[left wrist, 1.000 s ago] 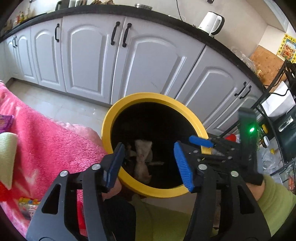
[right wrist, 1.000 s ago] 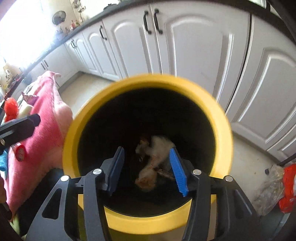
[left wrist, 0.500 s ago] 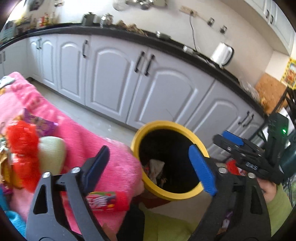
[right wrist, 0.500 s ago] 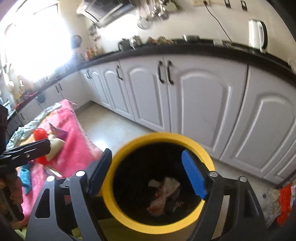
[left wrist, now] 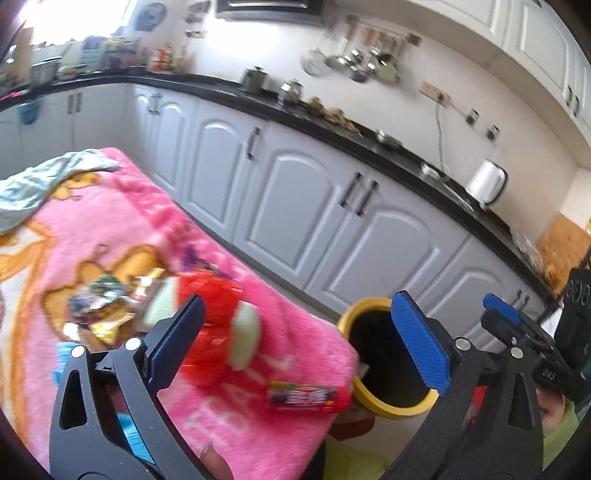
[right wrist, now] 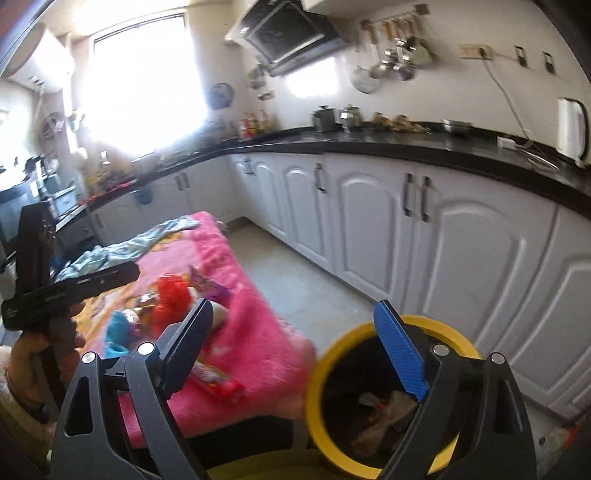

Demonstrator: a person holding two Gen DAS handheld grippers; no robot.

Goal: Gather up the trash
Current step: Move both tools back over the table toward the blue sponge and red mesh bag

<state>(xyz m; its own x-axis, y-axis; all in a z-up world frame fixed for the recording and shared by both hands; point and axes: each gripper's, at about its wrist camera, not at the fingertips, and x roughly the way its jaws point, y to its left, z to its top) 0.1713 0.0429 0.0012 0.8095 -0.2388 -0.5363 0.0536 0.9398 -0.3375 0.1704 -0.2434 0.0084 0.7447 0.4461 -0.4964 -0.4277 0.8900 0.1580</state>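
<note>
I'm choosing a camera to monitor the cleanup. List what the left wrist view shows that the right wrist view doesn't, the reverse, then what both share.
Only the left wrist view: the open left gripper up close and the crumpled foil wrappers shown clearly.

Only the right wrist view: the trash inside the bin, the bright window, the range hood, and the open right gripper up close.

Both: the yellow bin, pink blanket, red trash, candy tube, white cabinets, and kettle. Both grippers' jaws have just been opening, nothing between them.
</note>
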